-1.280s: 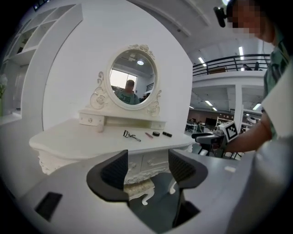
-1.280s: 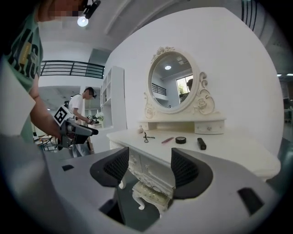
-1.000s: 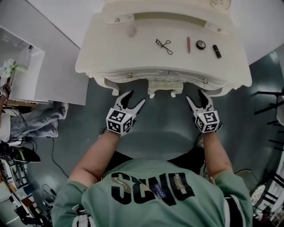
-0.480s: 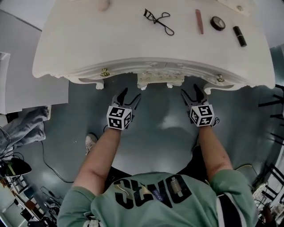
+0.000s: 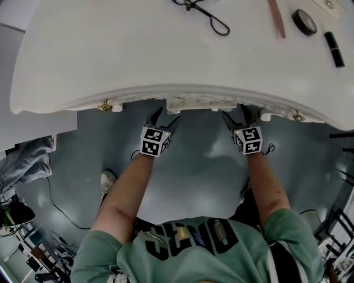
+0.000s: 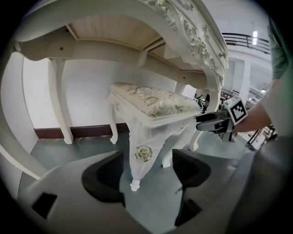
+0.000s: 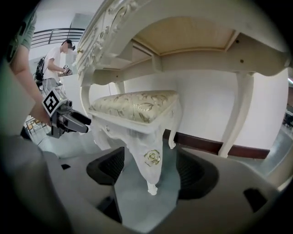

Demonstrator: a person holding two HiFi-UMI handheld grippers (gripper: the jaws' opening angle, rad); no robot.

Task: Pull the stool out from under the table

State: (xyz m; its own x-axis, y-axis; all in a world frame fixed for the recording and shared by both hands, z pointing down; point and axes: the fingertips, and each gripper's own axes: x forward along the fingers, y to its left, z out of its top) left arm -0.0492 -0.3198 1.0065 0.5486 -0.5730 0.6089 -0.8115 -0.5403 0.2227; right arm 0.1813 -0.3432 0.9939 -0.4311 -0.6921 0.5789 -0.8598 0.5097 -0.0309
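Note:
The white carved stool (image 6: 153,106) with a floral cushion stands under the white dressing table (image 5: 166,66); the tabletop hides it in the head view. My left gripper (image 5: 161,118) and right gripper (image 5: 239,115) reach under the table's front edge. Both have just been opening their jaws and stand open. In the left gripper view a front stool leg (image 6: 141,157) shows in the gap of the left gripper (image 6: 146,176), untouched. In the right gripper view the other front leg (image 7: 152,160) shows between the pads of the right gripper (image 7: 151,172), also untouched.
On the tabletop lie an eyelash curler (image 5: 206,14), a pink stick (image 5: 276,13), a round compact (image 5: 304,22) and a lipstick (image 5: 334,42). Table legs (image 6: 59,105) (image 7: 238,112) flank the stool, with a wall behind. A person (image 7: 57,61) stands in the background.
Both grippers have dropped lower and gone in under the table's front edge. Their jaws stand wider. The tabletop now fills the upper part of the head view.

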